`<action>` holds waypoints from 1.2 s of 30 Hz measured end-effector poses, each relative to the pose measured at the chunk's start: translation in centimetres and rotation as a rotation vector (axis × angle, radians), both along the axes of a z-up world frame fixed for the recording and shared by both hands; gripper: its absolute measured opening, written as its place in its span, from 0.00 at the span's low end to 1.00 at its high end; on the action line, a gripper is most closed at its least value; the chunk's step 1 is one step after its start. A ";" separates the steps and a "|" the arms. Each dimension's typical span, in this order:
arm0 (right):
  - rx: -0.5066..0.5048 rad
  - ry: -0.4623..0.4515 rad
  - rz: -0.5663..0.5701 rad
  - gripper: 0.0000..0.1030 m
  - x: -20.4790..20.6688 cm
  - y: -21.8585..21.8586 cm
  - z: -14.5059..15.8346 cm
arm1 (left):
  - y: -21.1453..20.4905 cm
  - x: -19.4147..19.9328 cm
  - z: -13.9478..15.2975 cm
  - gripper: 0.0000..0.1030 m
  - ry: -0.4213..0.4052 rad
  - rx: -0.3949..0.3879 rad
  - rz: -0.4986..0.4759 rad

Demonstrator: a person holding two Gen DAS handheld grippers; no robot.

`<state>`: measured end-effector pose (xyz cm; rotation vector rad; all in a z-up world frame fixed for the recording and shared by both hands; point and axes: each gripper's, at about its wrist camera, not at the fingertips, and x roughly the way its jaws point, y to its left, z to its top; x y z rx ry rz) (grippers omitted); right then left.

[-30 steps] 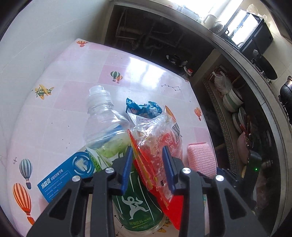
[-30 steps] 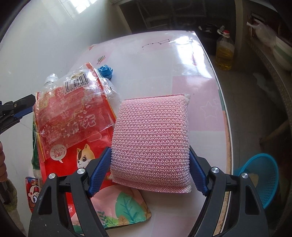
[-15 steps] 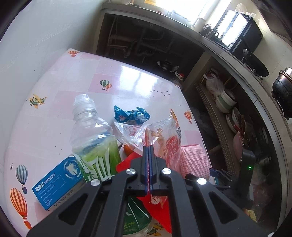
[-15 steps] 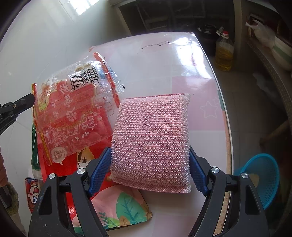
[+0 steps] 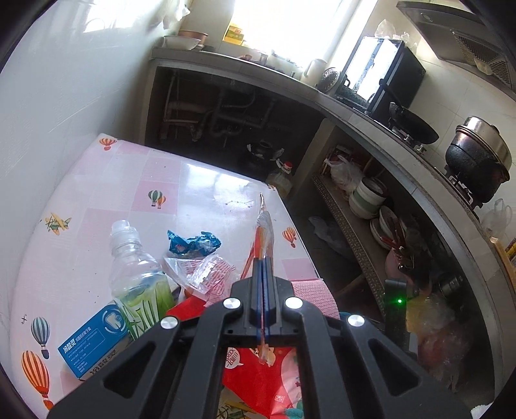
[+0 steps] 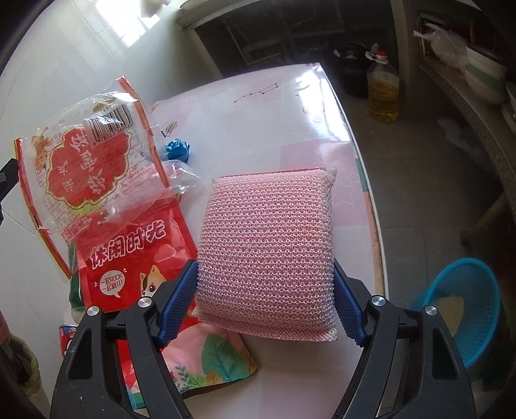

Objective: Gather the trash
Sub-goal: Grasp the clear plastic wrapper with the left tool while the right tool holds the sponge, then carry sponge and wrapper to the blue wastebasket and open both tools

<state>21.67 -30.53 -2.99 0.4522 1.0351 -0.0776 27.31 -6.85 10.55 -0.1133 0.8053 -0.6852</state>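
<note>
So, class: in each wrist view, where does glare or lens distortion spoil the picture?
Left wrist view: the window is blown out, the counter edge bends under fisheye. Right wrist view: glare whitens the table at its far end; corners go black.

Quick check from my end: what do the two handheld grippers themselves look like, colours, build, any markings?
Both look alike. The left gripper and right gripper have matte black plastic frames with triangular cut-outs and round silver screw heads at the pivots. The jaws carry blue pads; on the right gripper their ribbed texture shows. No cables, labels or sleeves are visible on either.
</note>
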 end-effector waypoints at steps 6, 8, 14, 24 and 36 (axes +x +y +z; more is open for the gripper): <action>0.008 -0.038 -0.049 0.72 -1.5 -1.3 1.4 | -1.0 -1.6 1.9 0.00 -0.051 -0.020 -0.044; 0.012 -0.046 -0.067 0.72 -2.1 -1.6 1.7 | -1.5 -2.3 2.6 0.00 -0.070 -0.021 -0.062; 0.026 -0.067 -0.125 0.72 -4.0 -2.8 2.3 | -3.3 -4.3 4.1 0.00 -0.123 -0.018 -0.117; 0.034 -0.115 -0.254 0.72 -8.6 -6.1 3.5 | -8.2 -7.0 5.0 0.00 -0.141 -0.017 -0.233; 0.047 -0.042 -0.495 0.72 -17.3 -12.4 0.2 | -18.8 -10.6 2.1 0.00 -0.052 -0.005 -0.442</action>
